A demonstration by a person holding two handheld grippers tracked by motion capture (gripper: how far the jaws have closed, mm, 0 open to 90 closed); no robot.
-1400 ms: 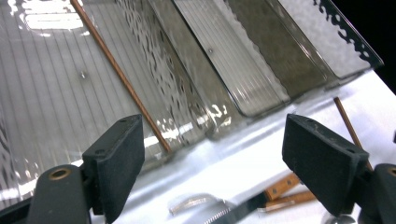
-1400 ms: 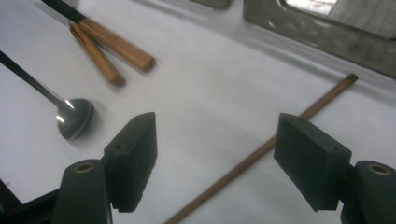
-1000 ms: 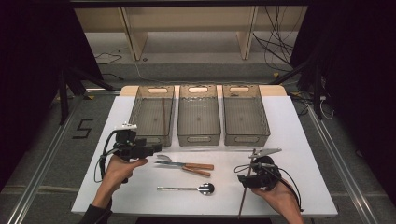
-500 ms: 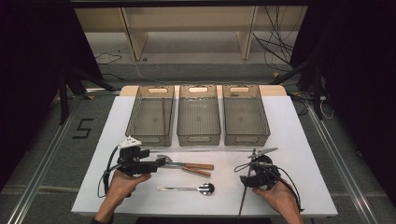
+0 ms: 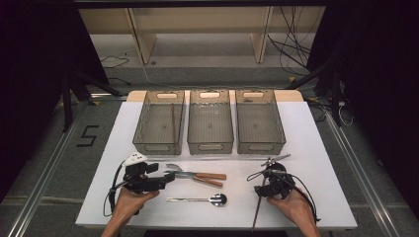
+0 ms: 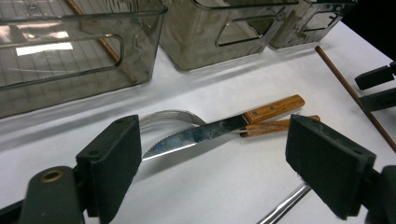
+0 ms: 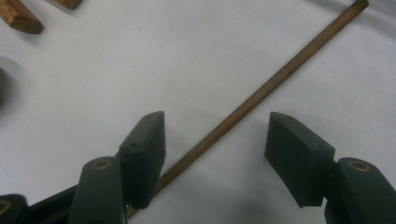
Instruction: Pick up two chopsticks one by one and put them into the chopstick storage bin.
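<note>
A wooden-handled knife lies across a wooden-handled fork on the white table. My left gripper is low just left of them, open wide, with the knife blade ahead between its jaws and untouched. A steel spoon lies in front of them. A wooden chopstick lies at the right. My right gripper stands over it, open. Its jaws have just been closing, with the stick between them close to the left pad.
Three clear grey bins stand in a row behind the cutlery. The left one holds a wooden chopstick. A thin pale rod lies along the bins' front. The table's front edge is just behind my hands.
My left gripper has come down and to the right, from by the left bin's corner to just beside the knife and fork. The right hand has stayed over the chopstick.
</note>
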